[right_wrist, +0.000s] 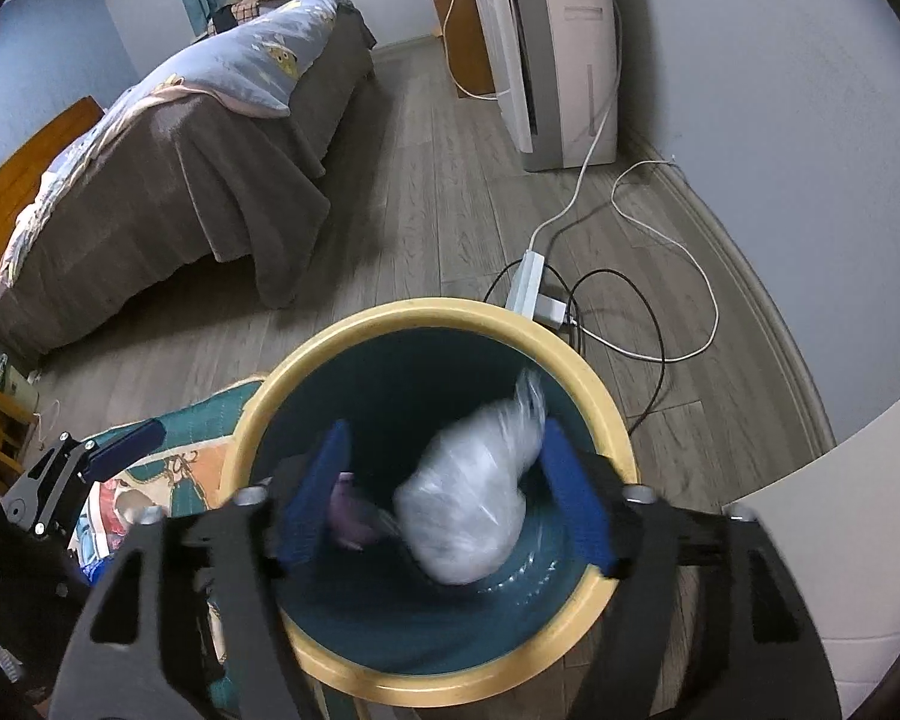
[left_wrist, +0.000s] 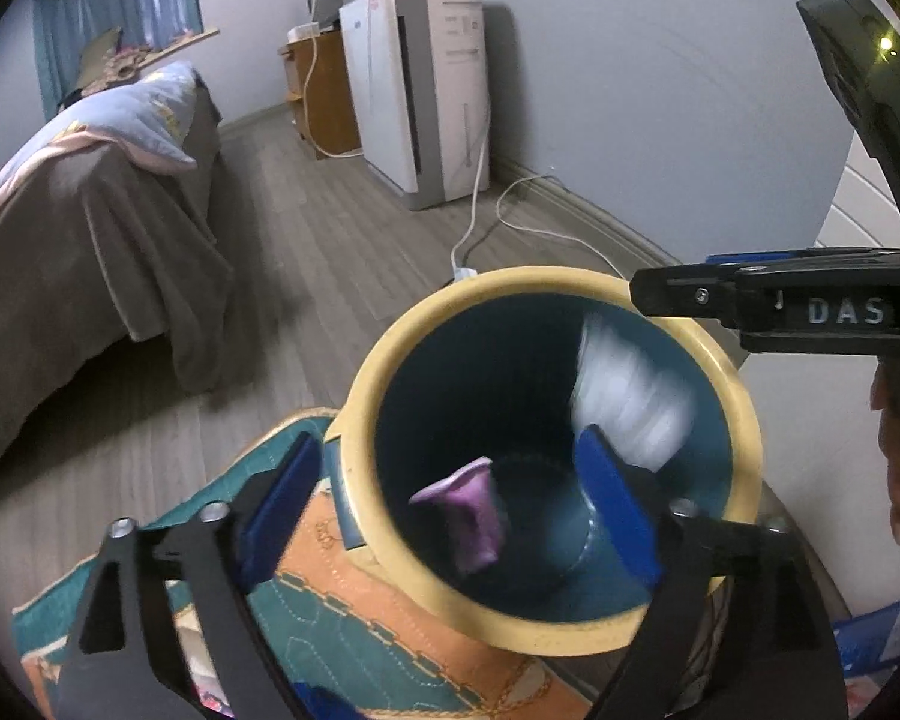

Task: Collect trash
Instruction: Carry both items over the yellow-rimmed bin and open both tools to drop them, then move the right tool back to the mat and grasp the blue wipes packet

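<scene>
A round bin with a yellow rim (left_wrist: 744, 414) (right_wrist: 594, 384) and dark teal inside stands on the floor below both grippers. A crumpled clear plastic wrapper (right_wrist: 468, 510) is blurred in mid-air inside the bin, between my right gripper's open blue fingers; it also shows in the left wrist view (left_wrist: 630, 396). A purple crumpled piece (left_wrist: 471, 516) (right_wrist: 348, 516) lies at the bin's bottom. My right gripper (right_wrist: 444, 498) is open over the bin mouth. My left gripper (left_wrist: 450, 510) is open and empty, one finger outside the rim, one over the opening.
A patterned teal and orange mat (left_wrist: 306, 618) lies left of the bin. A bed with a brown cover (right_wrist: 168, 192) stands to the left. A white appliance (right_wrist: 558, 48) stands by the wall, with a power strip and cables (right_wrist: 534, 282) on the wooden floor behind the bin.
</scene>
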Tool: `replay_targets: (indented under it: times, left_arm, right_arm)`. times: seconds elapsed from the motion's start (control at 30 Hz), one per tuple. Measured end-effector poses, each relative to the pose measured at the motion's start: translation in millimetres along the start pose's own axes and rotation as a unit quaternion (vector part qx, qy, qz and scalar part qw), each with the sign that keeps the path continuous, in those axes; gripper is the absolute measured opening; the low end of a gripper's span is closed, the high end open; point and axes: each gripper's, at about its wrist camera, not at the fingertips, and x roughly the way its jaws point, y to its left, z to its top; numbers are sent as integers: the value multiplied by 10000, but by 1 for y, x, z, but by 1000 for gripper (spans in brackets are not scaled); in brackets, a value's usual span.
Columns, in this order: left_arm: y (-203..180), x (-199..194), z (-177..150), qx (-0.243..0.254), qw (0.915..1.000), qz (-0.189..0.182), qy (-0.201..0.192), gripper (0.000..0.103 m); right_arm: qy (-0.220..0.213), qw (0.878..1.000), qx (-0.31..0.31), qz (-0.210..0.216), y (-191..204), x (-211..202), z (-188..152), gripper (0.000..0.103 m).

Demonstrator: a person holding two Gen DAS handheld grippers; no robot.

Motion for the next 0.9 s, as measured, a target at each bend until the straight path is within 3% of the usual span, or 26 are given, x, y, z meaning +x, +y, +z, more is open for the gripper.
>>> replay_targets:
  times: [0.2,0.5,0.7,0.9]
  left_arm:
    - [11,-14,-6,-214,9997,67,1,94]
    - [55,-103,-24,-652,9968,318,-338,97]
    - [95,-180,-38,-1017,9895,839,-592,97]
    - [126,-244,-73,-1457,9766,1356,-816,98]
  right_arm:
    - [19,9999,109,-93,1,-2,1,97]
    - [-163,9995,124,-255,19,-28,1,97]
    - [-443,9990,-114,-10,76,-57,-1,97]
    - [-244,9975,-593,311,141,-65,-17,97]
